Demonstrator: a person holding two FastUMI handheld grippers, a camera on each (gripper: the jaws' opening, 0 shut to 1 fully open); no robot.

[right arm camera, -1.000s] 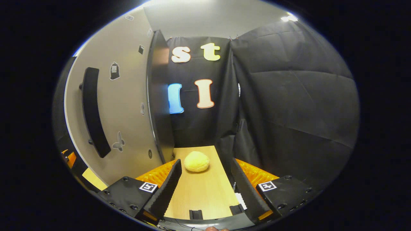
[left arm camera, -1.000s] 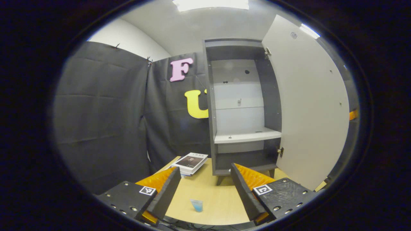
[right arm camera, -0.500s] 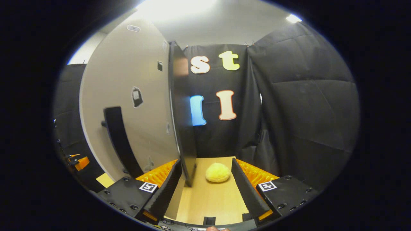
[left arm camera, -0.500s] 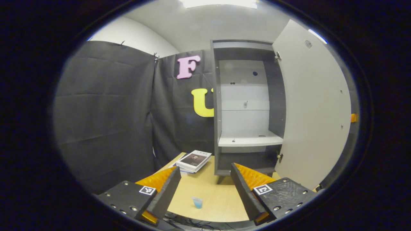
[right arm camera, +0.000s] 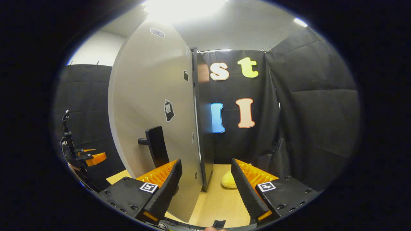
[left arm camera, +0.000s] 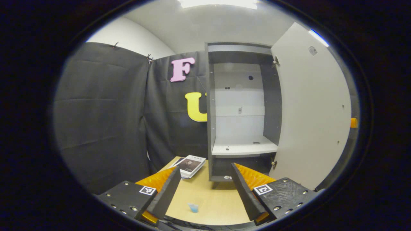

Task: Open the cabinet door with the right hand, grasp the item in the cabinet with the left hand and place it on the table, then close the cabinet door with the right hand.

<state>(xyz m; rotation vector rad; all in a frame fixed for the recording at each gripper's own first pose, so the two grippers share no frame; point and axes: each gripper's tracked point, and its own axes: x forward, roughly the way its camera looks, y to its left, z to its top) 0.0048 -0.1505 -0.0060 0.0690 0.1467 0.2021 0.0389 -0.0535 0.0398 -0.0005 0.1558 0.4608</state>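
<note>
The dark grey cabinet [left arm camera: 210, 106] stands open on the wooden table [left arm camera: 218, 200], its white shelf [left arm camera: 244, 149] bare. Its pale door [left arm camera: 310, 109] is swung out to the right. A small blue cup [left arm camera: 193, 207] sits on the table between the fingers of my open left gripper [left arm camera: 204, 189], which holds nothing. In the right gripper view, the door's outer face [right arm camera: 147, 96] fills the left half and its black handle [right arm camera: 157, 150] is just above the left finger. My right gripper [right arm camera: 205, 189] is open and empty, close to the door's lower part.
A stack of books [left arm camera: 190, 165] lies left of the cabinet's foot. A yellow round soft thing [right arm camera: 228, 181] rests on the table [right arm camera: 218, 205] behind the cabinet's side [right arm camera: 203, 128]. The left gripper [right arm camera: 91, 158] shows far left, past the door.
My right gripper has swung left toward the door's outer face, so the handle now sits by its left finger. The left gripper has shifted slightly; the cup stays on the table.
</note>
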